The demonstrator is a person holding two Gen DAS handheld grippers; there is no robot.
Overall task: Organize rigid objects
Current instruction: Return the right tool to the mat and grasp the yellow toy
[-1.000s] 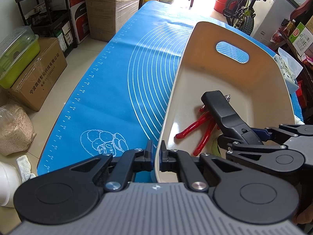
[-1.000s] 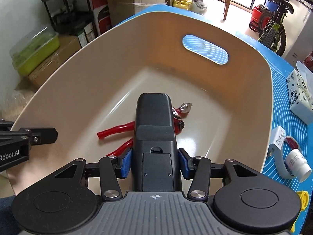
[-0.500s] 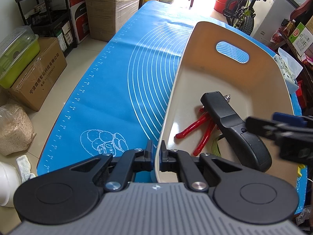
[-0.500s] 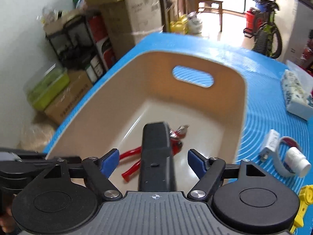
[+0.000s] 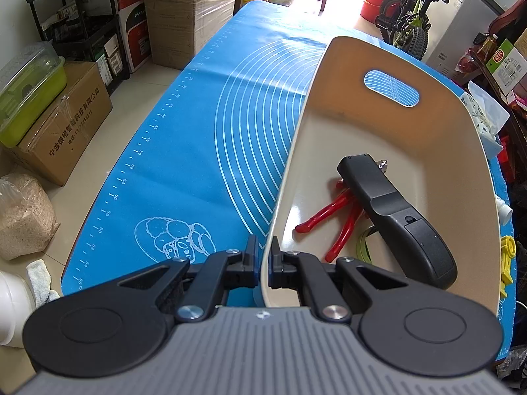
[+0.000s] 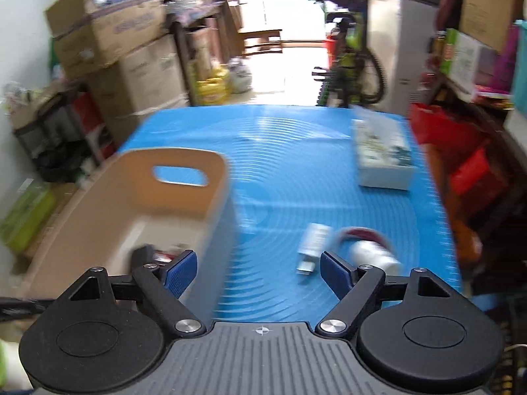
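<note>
Rim-steadying is your left gripper's (image 5: 262,260) job: its tongs are pinched narrow on the near wall of the beige bin (image 5: 438,151) so it cannot slide. Just beyond lie the black device (image 5: 395,217) and red pliers (image 5: 329,217). Your right gripper (image 6: 258,268) has just been opening, empty and wide. Only its view shows the adapter (image 6: 311,247) and white bottle (image 6: 372,256) farther right.

Beige bin (image 5: 461,177), red-handled pliers (image 5: 321,219), black remote (image 5: 395,214), blue white-ringed mat (image 5: 204,151)
</note>
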